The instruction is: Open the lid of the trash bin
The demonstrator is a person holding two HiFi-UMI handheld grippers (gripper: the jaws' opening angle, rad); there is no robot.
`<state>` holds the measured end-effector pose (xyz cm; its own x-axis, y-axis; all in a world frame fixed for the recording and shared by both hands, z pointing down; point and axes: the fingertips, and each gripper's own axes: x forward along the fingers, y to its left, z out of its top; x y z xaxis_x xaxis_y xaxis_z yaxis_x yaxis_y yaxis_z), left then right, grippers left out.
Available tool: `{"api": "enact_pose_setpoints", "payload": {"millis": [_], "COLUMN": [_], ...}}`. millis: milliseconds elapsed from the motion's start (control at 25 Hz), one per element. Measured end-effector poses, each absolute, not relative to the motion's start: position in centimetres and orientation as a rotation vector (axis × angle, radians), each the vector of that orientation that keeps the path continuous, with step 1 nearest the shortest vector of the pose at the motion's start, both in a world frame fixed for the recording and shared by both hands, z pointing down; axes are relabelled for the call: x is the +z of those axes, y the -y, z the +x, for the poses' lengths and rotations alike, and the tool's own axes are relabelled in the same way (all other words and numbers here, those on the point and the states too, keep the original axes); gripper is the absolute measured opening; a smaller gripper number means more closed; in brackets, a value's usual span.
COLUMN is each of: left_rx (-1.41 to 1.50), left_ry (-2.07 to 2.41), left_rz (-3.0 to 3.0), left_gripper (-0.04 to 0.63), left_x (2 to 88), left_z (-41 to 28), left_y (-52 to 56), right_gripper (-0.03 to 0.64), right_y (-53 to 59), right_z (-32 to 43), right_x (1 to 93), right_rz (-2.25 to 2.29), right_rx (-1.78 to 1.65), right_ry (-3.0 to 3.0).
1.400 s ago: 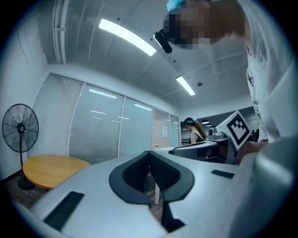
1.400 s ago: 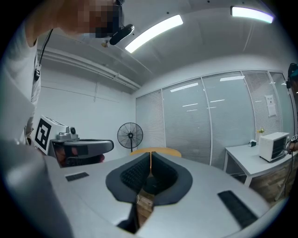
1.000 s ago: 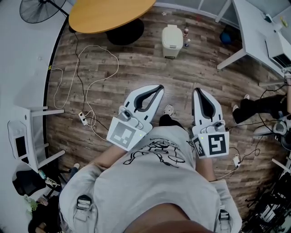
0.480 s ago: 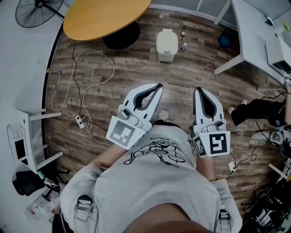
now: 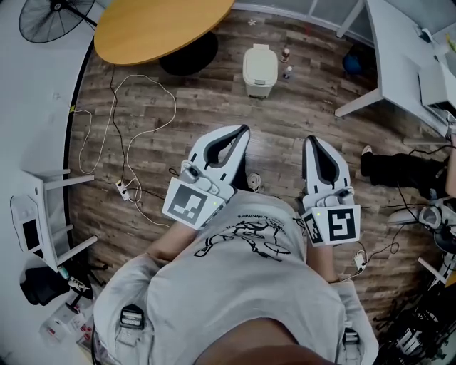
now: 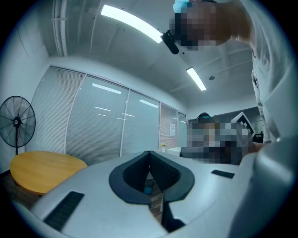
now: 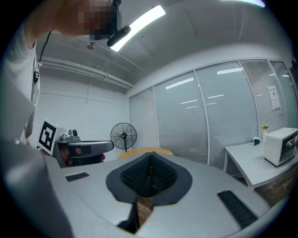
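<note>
1. We hold the left gripper (image 5: 245, 130) and the right gripper (image 5: 311, 141) out side by side above the wooden floor (image 5: 285, 117), just beyond our white shirt (image 5: 242, 285).
2. The left gripper's jaws are together. Its own view shows the two dark pads meeting at their tips, with only a narrow slit of floor showing further back and nothing caught between them.
3. The right gripper's jaws are also pressed together. In its own view the ribbed pads meet along one line, and they hold nothing.
4. In the head view the left gripper angles up and to the right, while the right gripper points almost straight up the picture.
5. The trash bin (image 5: 258, 75), cream-coloured, stands upright on the floor well ahead of both grippers and apart from them.
6. Its lid (image 5: 258, 57) lies down flat on the bin, so it is not yet opened.
7. Two small bottles (image 5: 288, 70) stand just to the right of the bin.
8. A round table (image 5: 157, 25) with an orange-brown top stands to the bin's left, near it but not touching.
9. A standing fan (image 5: 48, 18) is at the far left, past the table.
10. Pale cables (image 5: 142, 107) loop over the floor to our left and run to a power strip (image 5: 122, 189).
11. A white desk (image 5: 395, 57) fills the upper right, and another person's dark-trousered legs (image 5: 399, 171) reach in from the right edge, well apart from the right gripper.
</note>
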<state>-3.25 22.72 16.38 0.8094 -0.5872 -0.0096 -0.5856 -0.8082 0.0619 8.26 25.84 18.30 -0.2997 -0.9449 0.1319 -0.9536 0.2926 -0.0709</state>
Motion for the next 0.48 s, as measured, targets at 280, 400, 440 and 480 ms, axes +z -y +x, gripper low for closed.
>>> {"api": "enact_pose_setpoints", "payload": {"millis": [280,400,440,480], "left_rx": [-0.081,-0.090,-0.090,-0.090], "left_ry": [0.960,0.959,0.958,0.956], "left_rz": [2.951,2.946,2.944,2.943], "left_gripper": [0.016,0.017,0.015,0.017], "left_x": [15.8,15.8,15.8,15.7], "left_z": [-2.7,-2.6,-2.5,-2.5], "left_y": [-18.2,-15.7,-14.8,-13.9], "right_gripper": [0.008,0.008,0.008,0.008], "right_y": [-21.8,-19.1,-18.1,-17.1], "right_z": [9.6,9.7,9.7,9.8], "right_x": [18.1,17.8,17.7,17.6], "right_rz": [1.845,1.838,1.837,1.838], "right_rx": [0.178,0.162,0.159,0.157], "right_ry": [2.454,2.452,2.452,2.449]}}
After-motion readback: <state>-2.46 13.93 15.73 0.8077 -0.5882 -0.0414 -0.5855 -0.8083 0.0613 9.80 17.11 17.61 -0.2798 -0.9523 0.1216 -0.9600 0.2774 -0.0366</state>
